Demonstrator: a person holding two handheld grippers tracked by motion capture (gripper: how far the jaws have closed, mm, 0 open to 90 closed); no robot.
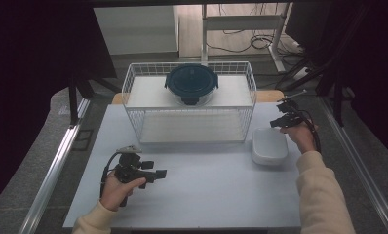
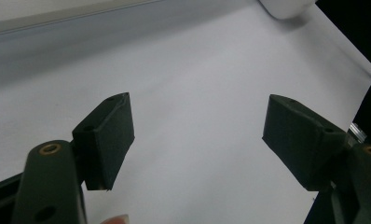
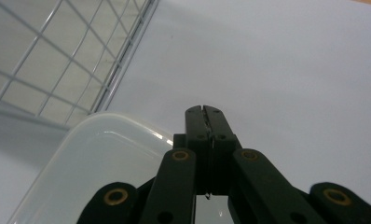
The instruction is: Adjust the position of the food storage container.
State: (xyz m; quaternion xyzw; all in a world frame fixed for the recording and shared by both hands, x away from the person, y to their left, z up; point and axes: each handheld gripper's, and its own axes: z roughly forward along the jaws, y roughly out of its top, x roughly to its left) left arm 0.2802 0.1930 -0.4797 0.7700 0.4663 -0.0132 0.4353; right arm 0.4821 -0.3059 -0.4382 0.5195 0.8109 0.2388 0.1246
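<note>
I hold my right gripper (image 1: 280, 122) just behind the white lidded container (image 1: 269, 145), its jaws pressed together with nothing between them; in the right gripper view the container's glossy lid (image 3: 99, 158) lies just below and beside the closed tips. That container sits on the white table (image 1: 197, 195), just beside the near right corner of the wire basket (image 1: 189, 102), which blocks the way on that side. On the basket's upper shelf rests a round bowl with a dark lid (image 1: 191, 84). My left gripper (image 1: 158, 173) waits well apart from the container, its jaws spread wide over bare table.
</note>
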